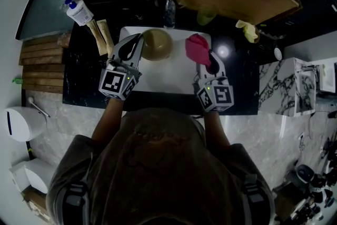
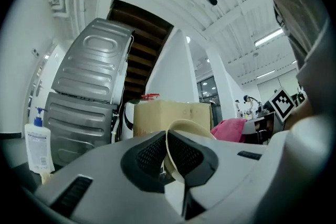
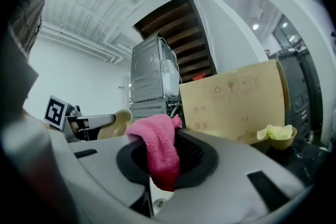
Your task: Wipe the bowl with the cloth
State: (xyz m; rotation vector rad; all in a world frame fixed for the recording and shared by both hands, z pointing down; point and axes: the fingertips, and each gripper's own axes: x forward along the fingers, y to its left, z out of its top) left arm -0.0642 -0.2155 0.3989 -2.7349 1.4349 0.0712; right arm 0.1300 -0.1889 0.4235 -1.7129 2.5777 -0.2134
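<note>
Pinching one bowl [image 1: 157, 43] rim — left gripper [image 2: 168, 157] fingers, clamping one pink cloth [image 1: 197, 48] — right gripper [image 3: 160, 165] fingers

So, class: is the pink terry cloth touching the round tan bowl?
Apart. The head view shows bare white board between the pink cloth and the tan bowl.

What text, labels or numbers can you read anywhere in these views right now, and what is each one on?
Nothing reads as words or numbers.
Cardboard box: faint printed symbols and lines, too blurred to read.
Pump bottle: label print too small to read.
Square markers on the cubes: black-and-white patterns, no letters.
</note>
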